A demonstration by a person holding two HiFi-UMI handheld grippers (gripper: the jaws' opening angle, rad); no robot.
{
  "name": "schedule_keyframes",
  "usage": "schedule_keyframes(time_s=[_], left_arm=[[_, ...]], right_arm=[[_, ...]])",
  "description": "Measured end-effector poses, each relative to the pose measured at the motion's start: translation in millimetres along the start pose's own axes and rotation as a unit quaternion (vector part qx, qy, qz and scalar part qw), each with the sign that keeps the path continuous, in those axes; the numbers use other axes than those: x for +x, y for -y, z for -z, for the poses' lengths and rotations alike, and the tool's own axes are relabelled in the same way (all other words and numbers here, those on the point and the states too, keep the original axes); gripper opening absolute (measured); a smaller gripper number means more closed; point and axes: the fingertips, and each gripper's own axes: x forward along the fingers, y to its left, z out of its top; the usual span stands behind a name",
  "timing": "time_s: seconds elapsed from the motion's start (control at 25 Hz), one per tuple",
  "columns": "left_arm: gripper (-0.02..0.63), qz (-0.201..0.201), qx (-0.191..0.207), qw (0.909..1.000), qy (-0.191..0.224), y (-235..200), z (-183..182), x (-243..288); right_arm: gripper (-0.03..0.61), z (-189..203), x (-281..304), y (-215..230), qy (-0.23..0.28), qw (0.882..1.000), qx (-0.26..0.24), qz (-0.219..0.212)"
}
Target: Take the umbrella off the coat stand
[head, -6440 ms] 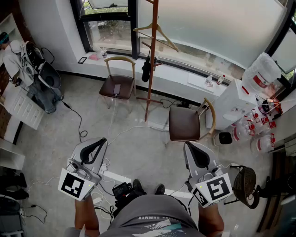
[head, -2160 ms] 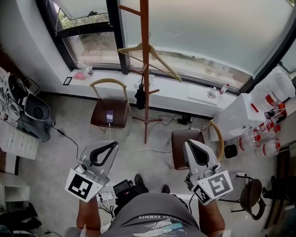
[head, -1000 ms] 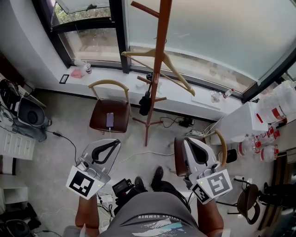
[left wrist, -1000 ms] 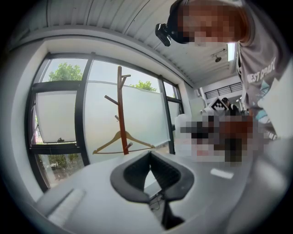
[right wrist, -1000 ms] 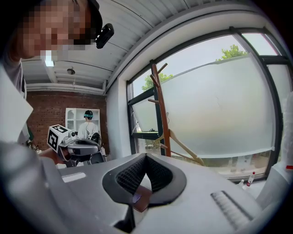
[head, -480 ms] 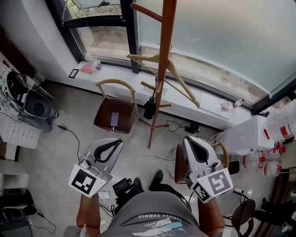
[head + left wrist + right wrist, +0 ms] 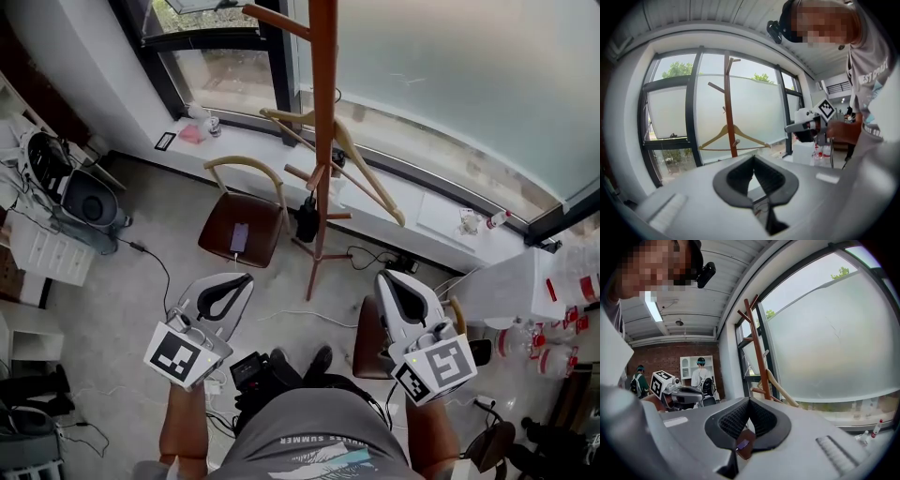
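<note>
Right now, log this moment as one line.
umbrella: hanging on coat stand, untouched | left gripper: shut, empty | right gripper: shut, empty | both short of coat stand

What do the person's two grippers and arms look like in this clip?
Both the left gripper and right gripper have smooth light-grey, wedge-shaped shells with black textured pads lining the jaws. Each carries a white cube printed with black square markers at its rear. The forearms are bare; the person wears a grey T-shirt with printed lettering.
</note>
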Motion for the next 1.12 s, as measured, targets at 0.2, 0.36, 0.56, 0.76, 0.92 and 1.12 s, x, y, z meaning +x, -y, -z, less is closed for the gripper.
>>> schedule_keyframes(time_s=[0.2,0.36,0.56,0.76,0.92,1.12], left_arm=[[0.002,-0.001,0.0,1.0,-0.004,-3,7,12],[0.003,0.008,-0.005,0.9999,-0.012,-7,18,24],[0.003,0.032,-0.016,0.9993,-0.008,-11,23,45],[0.003,0.04,-0.007,0.9991,-0.013,-26,29,65],[0.003,0.057,-0.018,0.9981,-0.014,-33,40,80],[0.003,0.068,-0.009,0.9976,-0.015,-49,56,99]], right_arm=[[0.0,7,2,3,-0.008,1.0,0.004,-0.003],[0.0,10,5,9,-0.01,1.0,0.004,0.008],[0.0,14,5,19,-0.018,0.999,0.008,0.028],[0.0,18,10,27,-0.027,0.998,0.014,0.047],[0.0,27,16,30,-0.037,0.998,0.021,0.056],[0.0,35,24,31,-0.046,0.996,0.026,0.071]])
